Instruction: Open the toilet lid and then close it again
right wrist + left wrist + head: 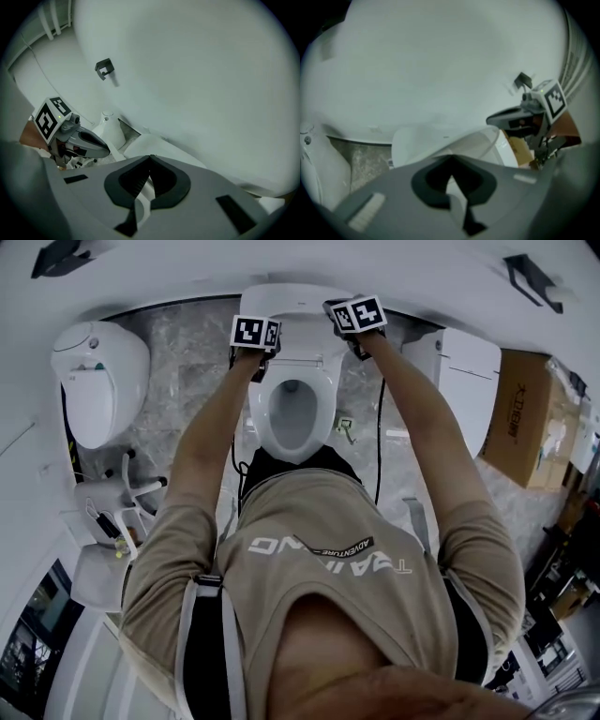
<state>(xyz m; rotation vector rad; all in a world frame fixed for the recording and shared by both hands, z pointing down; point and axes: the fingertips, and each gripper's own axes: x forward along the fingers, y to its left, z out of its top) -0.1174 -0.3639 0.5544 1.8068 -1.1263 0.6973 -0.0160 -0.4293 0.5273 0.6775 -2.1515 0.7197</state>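
Left gripper: the left gripper (451, 161) has its jaws pressed together and pinches nothing. The closed tips serve as a blunt pusher, not a clamp.
Right gripper: the right gripper (150, 159) likewise shows jaw tips meeting, with no object caught between them.
Where the lid is: the toilet lid (291, 298) stands raised at the back of the toilet. Its pale edge lies just beyond and below both sets of jaws, and the two grippers are near its upper corners, one on each side.
Why held so: I judge that a gripper at each corner lets the lid swing evenly on its hinge, without twisting. Whether the tips actually touch it I cannot tell.
Why the jaws point down: both grippers tilt downward over the lid's top edge. That looks suited to tipping it forward for closing.
Lid's axis: its long axis runs up from the hinge toward the wall (197, 70), close to upright. Its inner face is turned toward the person.
Below the jaws: the toilet seat (323, 404) lies flat and uncovered, so the opening step looks done.
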